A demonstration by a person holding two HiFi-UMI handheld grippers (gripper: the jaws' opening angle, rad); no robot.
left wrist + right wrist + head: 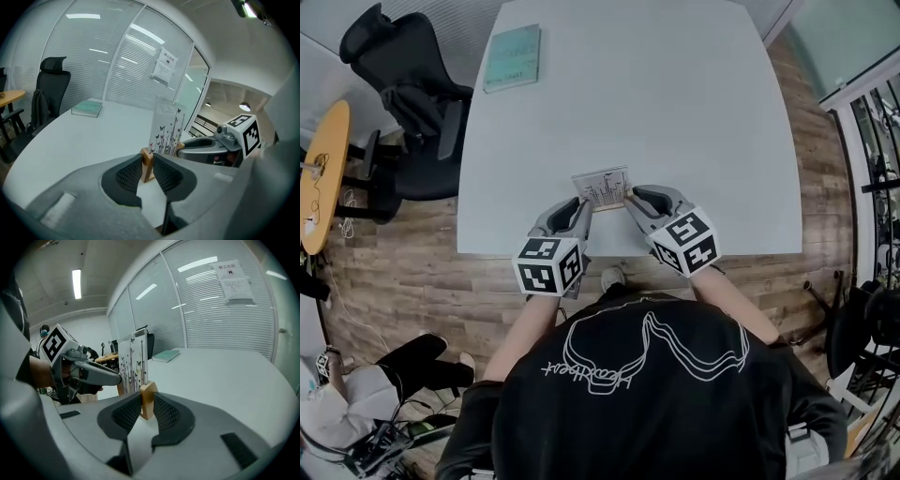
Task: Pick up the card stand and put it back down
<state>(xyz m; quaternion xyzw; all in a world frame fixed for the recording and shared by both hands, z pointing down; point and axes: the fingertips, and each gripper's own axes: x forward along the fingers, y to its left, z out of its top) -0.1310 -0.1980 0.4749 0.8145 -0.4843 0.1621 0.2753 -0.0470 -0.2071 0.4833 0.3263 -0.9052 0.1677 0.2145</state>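
White matt worktop (675,112) with rounded corners, standing on a wood-plank floor (403,272). All positions below are referenced to the card stand (602,187).

Card stand: clear upright panel printed with dark stems and butterflies, with a wooden block at each end of its foot. It is close to the worktop's near edge, roughly mid-width. Cannot tell whether the foot touches the surface or is just off it.

Left hand-held gripper (582,204): at the stand's left end, both ribbed pads clenched on the left wooden block (148,161).

Right hand-held gripper (630,199): at the stand's right end, pads pinched on the right wooden block (147,399). Each gripper's view shows the other gripper just across the panel.

Surface: a teal book (513,58) lies flat, well beyond the stand and to its left, near the far left corner.

Room:
- Black office chair (403,84) is off the worktop, left of and beyond the stand, beside the book's corner.
- Yellow round table (323,169) is farther left of the stand than the chair.
- Glass partition with closed white blinds (117,61) runs beyond the stand. A paper notice (166,65) is stuck to it, print too small to read.
- Strip light (77,283) glows on the ceiling above.
- Person in a black T-shirt (637,394) stands on the stand's near side.
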